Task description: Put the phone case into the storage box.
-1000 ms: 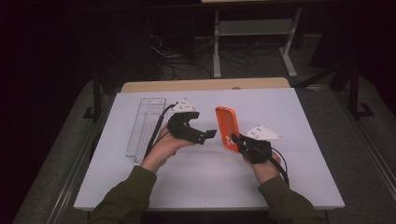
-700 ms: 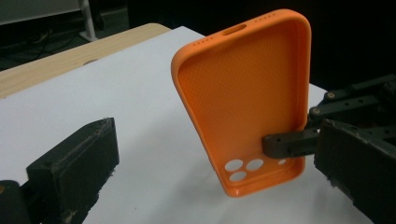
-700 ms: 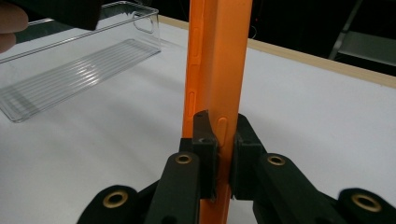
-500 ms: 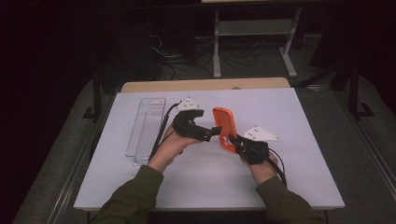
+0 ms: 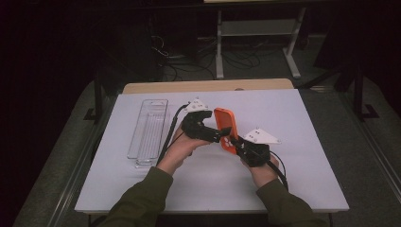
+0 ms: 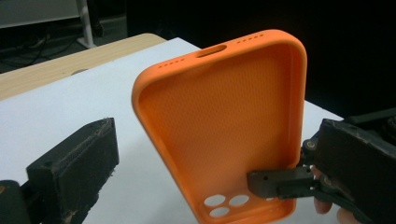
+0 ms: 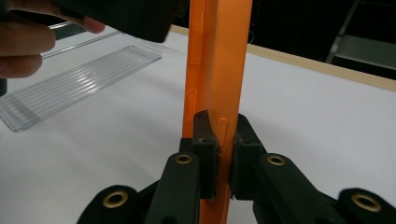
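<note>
**Case Transfer: Left Gripper Closing In on the Held Case**

**Change.** A second ago the left gripper (image 5: 213, 136) stood apart from the case (image 5: 226, 128). It has since moved toward it, and its jaw tips now sit at the case's left edge in the high view. The right gripper (image 5: 238, 143) has kept its place and its grip throughout. Judgement: this is the approach for a two-handed hold or a handover, and no second grip is made yet.

**Jaw state.** In the right gripper view the right jaws are clamped narrow on the case's side wall (image 7: 219, 93), near the end with the camera cut-outs. In the left gripper view the left jaws stand wide apart, one pad (image 6: 79, 163) at lower left, with the case (image 6: 224, 126) ahead and between their lines. Nothing is pressed between them.

**Location.** The case is held upright above the table (image 5: 307, 189), near its centre, with its open inner face turned to the left gripper. A tray (image 5: 149, 127) lies flat on the table, well apart to the left.

**Materials and shapes.**
- Case: orange, flexible-looking shell; rounded corners; raised rim; finely dotted inner lining; round lens holes at the gripped end; a slot and rows of small holes at the far end.
- Tray: clear plastic, long, narrow, ribbed floor.
- Pads: black, ridged blocks.
- Table: smooth white top.
</note>
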{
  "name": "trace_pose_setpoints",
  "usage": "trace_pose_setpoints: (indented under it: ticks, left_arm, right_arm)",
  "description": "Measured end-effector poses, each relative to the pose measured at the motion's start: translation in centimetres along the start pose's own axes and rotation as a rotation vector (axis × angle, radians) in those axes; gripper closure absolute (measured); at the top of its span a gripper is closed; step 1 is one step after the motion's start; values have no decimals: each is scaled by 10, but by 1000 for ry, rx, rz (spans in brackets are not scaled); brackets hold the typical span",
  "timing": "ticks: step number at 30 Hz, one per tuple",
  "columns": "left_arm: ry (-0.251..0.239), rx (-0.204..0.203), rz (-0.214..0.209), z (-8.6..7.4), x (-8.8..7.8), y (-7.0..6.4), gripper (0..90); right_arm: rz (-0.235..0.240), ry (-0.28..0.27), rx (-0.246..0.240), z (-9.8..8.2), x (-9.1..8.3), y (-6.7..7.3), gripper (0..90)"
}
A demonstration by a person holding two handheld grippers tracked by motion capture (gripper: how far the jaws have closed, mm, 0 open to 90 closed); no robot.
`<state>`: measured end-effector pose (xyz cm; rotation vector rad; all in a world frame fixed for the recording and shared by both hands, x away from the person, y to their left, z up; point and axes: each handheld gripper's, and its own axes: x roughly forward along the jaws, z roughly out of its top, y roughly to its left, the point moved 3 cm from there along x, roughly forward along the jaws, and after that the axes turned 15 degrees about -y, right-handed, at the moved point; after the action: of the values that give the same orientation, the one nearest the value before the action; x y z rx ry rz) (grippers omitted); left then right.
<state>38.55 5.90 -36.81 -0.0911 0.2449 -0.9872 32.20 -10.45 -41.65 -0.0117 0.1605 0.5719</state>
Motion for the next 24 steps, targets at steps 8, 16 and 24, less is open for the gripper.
trace_pose_setpoints:
  ticks: [8, 16, 24]
  left_arm:
    - [-25, -13, 15, 0, 8, -3, 0]
    - [-24, -12, 24, -1, 15, -5, 0]
    - [-32, -16, 30, -1, 19, -8, 0]
  right_arm:
    - [5, -2, 0, 0, 1, 4, 818]
    - [3, -12, -5, 1, 1, 5, 818]
    - [4, -9, -1, 1, 0, 6, 818]
